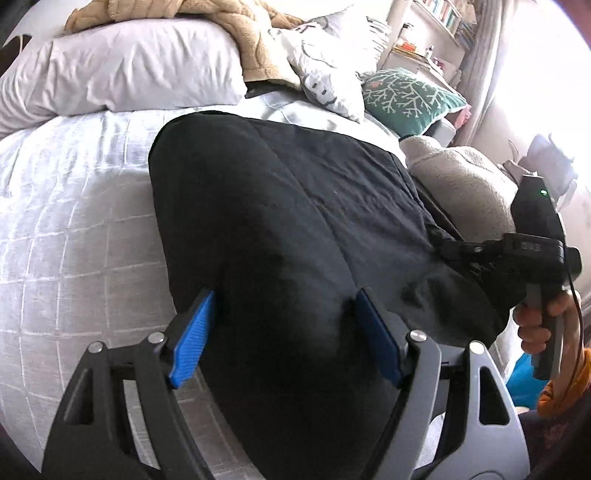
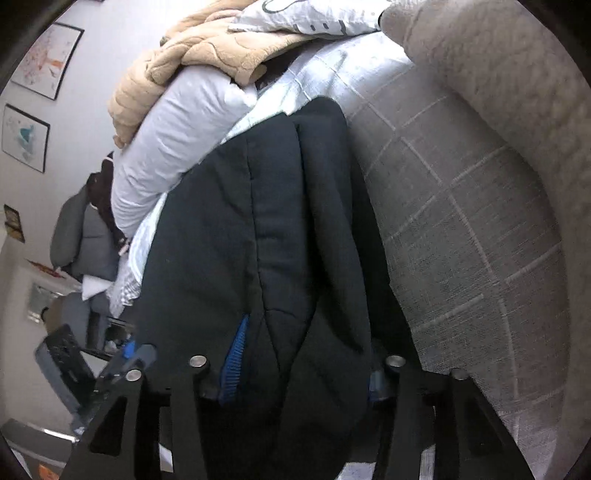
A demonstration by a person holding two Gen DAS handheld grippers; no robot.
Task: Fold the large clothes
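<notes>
On the bed (image 1: 74,229), spread with a pale grey cover of white grid lines, lies a large black padded garment (image 1: 295,221), bulky and partly folded over itself, with quilted seams running along its length. It takes up the middle of the left wrist view, reaching from near the pillows down to the near edge of the mattress.

Left gripper (image 1: 284,336) hangs over the near end of the garment with its blue-padded fingers (image 1: 192,339) standing wide apart; the black fabric bulges up between them, and the right-hand pad is just at the cloth, but the pads do not squeeze it.

Right gripper (image 2: 303,365) shows in its own camera with its fingers (image 2: 232,365) partly spread and a thick fold of the garment lying between them. One blue pad peeks out beside a seam, the other is mostly hidden by the cloth, so I cannot tell whether they press on it. The same tool appears at the right edge of the left wrist view, held by a hand (image 1: 535,325) on its grip.

At the head of the bed sit a white pillow (image 1: 122,70), a tan fleece blanket (image 1: 236,33) draped over it, a patterned white cushion (image 1: 325,70) and a teal cushion (image 1: 410,96) with a branching white design. A grey fleecy throw (image 1: 461,177) lies beside the garment.
</notes>
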